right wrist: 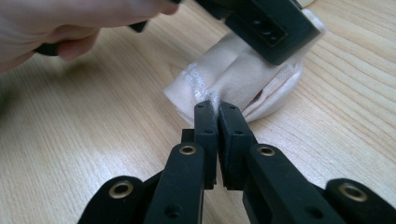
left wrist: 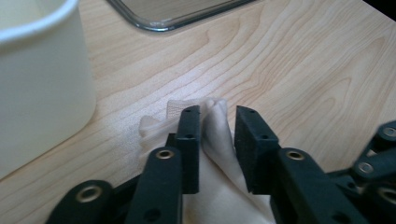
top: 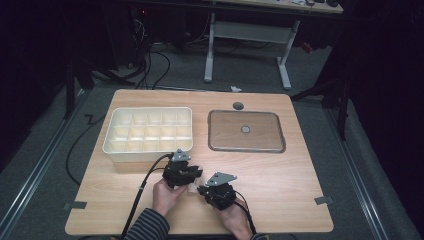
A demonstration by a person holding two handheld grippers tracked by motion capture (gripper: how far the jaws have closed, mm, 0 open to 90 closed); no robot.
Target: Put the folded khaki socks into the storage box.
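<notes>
On pale wooden table (top: 280, 175), white divided box (top: 148, 132), metal tray (top: 246, 131), dark room beyond

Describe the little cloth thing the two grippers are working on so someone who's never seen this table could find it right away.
On the wooden table, look at the near edge, in front of the white compartment box. Between the left gripper and the right gripper lies a small folded cream cloth. It is the only soft, pale fabric item there.

Room's pretty dark around the lit bench (top: 280, 170), soft glare on the metal tray (top: 246, 131), and both gripper views blur up close.
</notes>
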